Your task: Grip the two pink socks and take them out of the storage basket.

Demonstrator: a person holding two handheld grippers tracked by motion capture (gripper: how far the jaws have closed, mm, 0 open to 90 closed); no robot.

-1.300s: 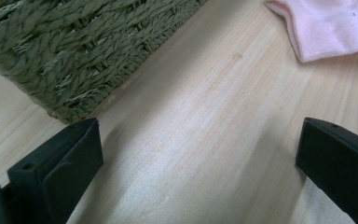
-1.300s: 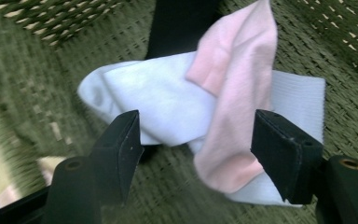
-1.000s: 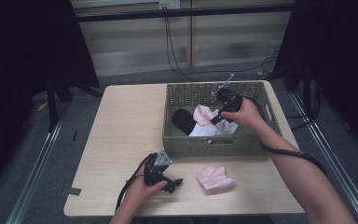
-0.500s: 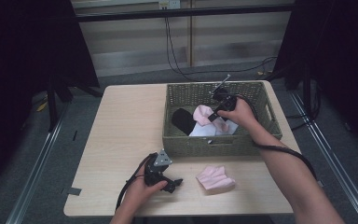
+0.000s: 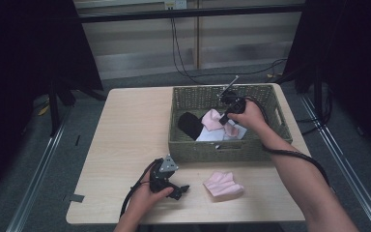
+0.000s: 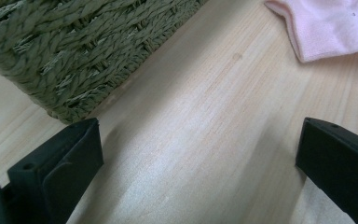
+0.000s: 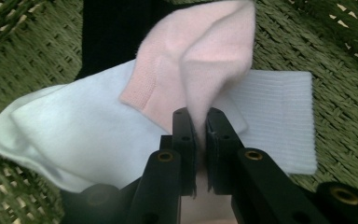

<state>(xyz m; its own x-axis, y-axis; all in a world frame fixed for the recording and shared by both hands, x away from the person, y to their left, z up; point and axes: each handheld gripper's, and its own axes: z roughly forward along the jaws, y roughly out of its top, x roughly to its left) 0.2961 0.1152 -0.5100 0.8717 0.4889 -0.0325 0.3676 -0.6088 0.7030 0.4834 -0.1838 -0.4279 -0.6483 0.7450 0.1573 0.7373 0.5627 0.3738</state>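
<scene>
Your right gripper has just closed its jaws on the pink sock inside the basket, so you can lift it out, while your left gripper waits wide open in front of the basket.

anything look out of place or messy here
Nothing damaged or spilled. One pink sock lies alone on the table in front of the basket, while the rest sit inside it. There the right gripper is shut on another pink sock, atop a white sock.

The tongs had just closed, pinching a pink sock. It lay over a white sock, with what seemed a black one behind, in the woven basket.
</scene>
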